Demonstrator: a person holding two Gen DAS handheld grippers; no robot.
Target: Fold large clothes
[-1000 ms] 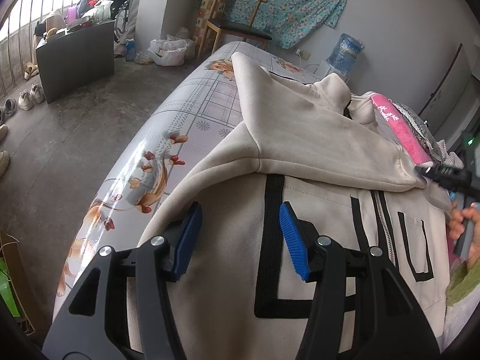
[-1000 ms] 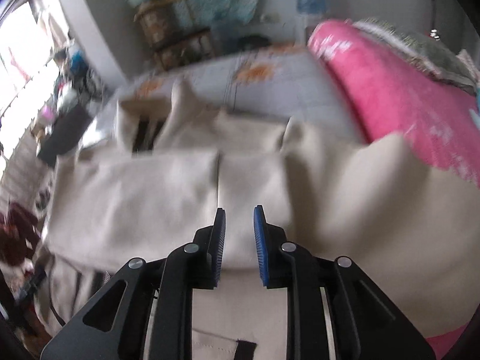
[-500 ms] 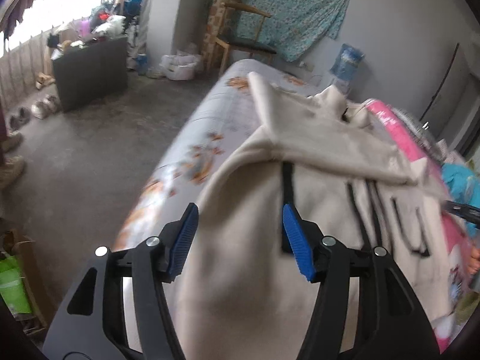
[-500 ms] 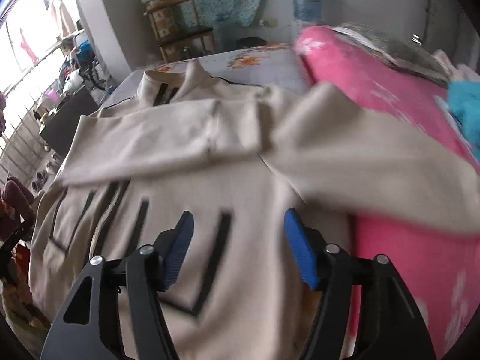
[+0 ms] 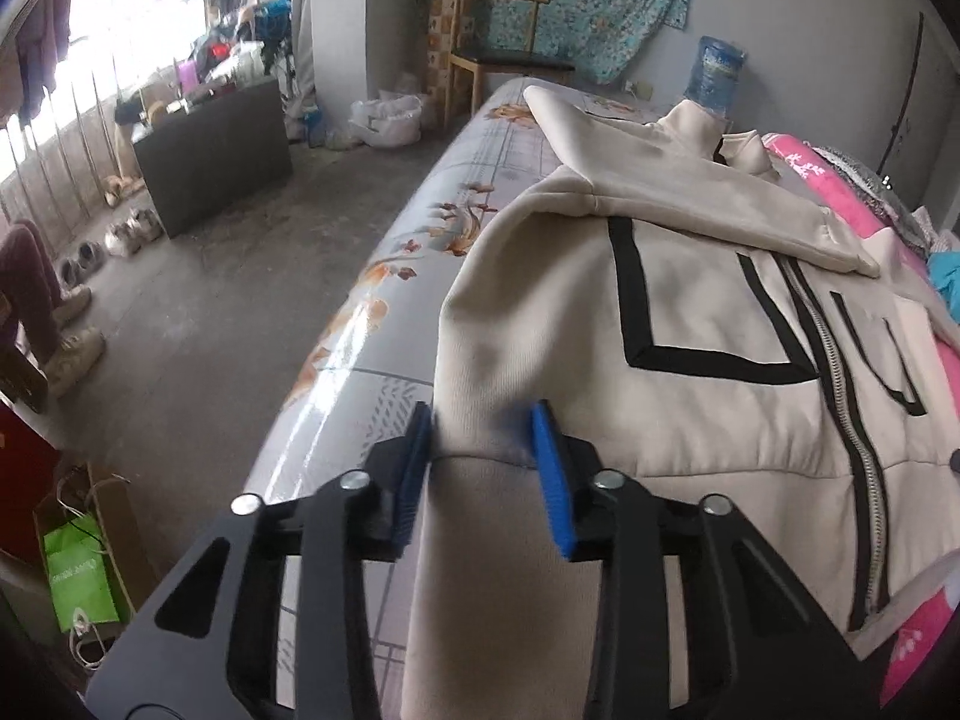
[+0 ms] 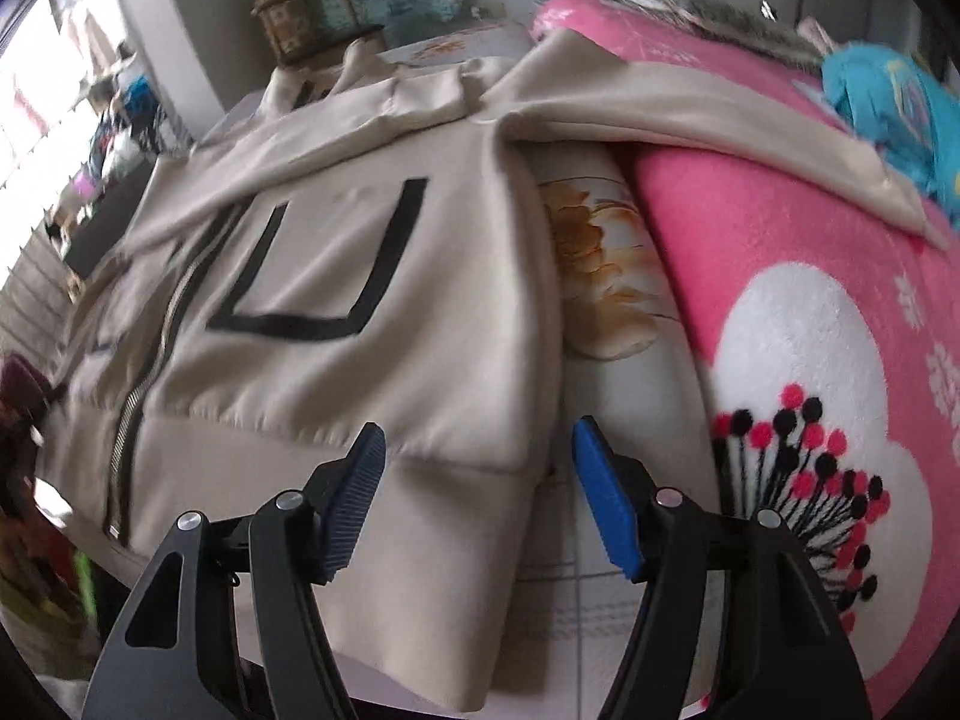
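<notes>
A beige zip jacket (image 5: 690,300) with black trim lies front up on the bed, one sleeve folded across its chest. My left gripper (image 5: 480,438) is at its lower left hem corner. The jaws are closing, and the blue pads press bunched fabric between them. In the right wrist view the jacket (image 6: 336,276) fills the left half, and its other sleeve (image 6: 690,114) trails over the pink blanket. My right gripper (image 6: 480,456) hovers over the lower right hem corner. Its jaws are closing but still stand wide, with the hem edge between them untouched.
The bed's glossy floral sheet (image 5: 384,312) drops to a concrete floor on the left. A pink blanket (image 6: 780,276) and a blue garment (image 6: 888,90) lie right of the jacket. Beyond stand a wooden chair (image 5: 498,54), a dark cabinet (image 5: 216,150), a water bottle (image 5: 717,78) and a green bag (image 5: 78,564).
My left gripper slid down to the hem corner and closed on the fabric. My right gripper opened, left the sleeve area and drew back to the lower right hem.
</notes>
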